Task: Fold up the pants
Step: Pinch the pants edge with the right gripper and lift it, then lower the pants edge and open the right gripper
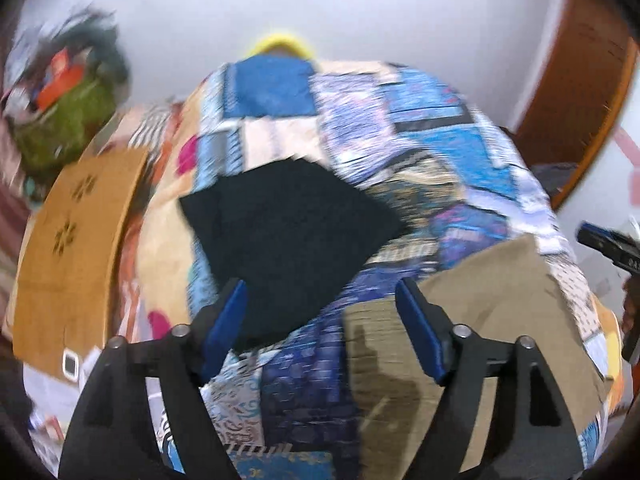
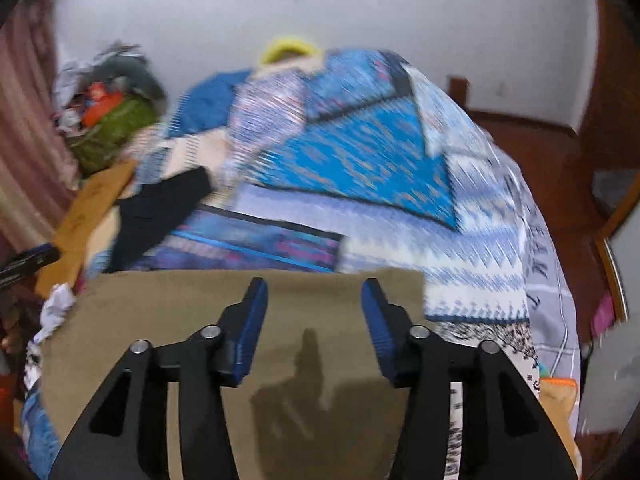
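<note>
Under right tongs [image 2: 314, 300]: folded khaki pants [image 2: 200, 312] on bed; both tongs released, left tongs [image 1: 322, 300] alongside.

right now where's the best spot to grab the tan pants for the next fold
Probably the far right corner of the tan pants. They lie flat as a folded rectangle on the quilt, and that corner sits exposed just beyond the right tool, which is open and empty. Come down from above and from the near side, pinching the edge so all layers lift together. Blur hides how many layers there are.
</note>
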Action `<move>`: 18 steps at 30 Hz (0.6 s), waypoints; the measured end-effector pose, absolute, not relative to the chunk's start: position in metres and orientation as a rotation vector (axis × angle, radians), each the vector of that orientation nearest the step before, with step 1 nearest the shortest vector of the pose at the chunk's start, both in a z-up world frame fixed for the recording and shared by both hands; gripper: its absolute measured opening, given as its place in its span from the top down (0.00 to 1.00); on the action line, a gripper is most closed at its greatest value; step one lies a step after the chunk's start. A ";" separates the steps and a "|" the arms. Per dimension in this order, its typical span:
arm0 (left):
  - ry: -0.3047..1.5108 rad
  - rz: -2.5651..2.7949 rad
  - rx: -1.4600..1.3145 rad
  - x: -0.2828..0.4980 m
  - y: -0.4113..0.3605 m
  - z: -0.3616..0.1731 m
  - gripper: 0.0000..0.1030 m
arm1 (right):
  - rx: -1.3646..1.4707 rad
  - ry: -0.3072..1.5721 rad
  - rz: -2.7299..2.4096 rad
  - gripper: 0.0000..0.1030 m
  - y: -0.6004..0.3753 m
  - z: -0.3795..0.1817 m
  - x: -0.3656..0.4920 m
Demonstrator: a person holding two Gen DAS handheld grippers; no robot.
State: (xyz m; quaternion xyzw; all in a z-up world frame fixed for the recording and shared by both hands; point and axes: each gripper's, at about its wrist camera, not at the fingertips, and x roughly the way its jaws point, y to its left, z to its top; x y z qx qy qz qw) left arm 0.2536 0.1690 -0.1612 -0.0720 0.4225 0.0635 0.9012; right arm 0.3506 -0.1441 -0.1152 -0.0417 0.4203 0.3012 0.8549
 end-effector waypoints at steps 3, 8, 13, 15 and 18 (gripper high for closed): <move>0.863 0.061 -0.099 0.258 0.144 -0.151 0.19 | -0.055 0.875 0.701 0.44 -0.127 -0.104 0.335; 0.893 -0.014 -0.054 0.272 0.114 -0.153 0.16 | -0.064 0.901 0.762 0.34 -0.099 -0.108 0.320; 0.984 -0.070 -0.048 0.290 0.094 -0.179 0.15 | -0.111 1.022 0.788 0.34 -0.076 -0.139 0.320; 1.031 -0.079 -0.021 0.297 0.087 -0.195 0.15 | -0.147 1.077 0.780 0.34 -0.070 -0.157 0.320; 1.111 -0.100 0.013 0.301 0.080 -0.220 0.15 | -0.198 1.141 0.771 0.34 -0.068 -0.180 0.314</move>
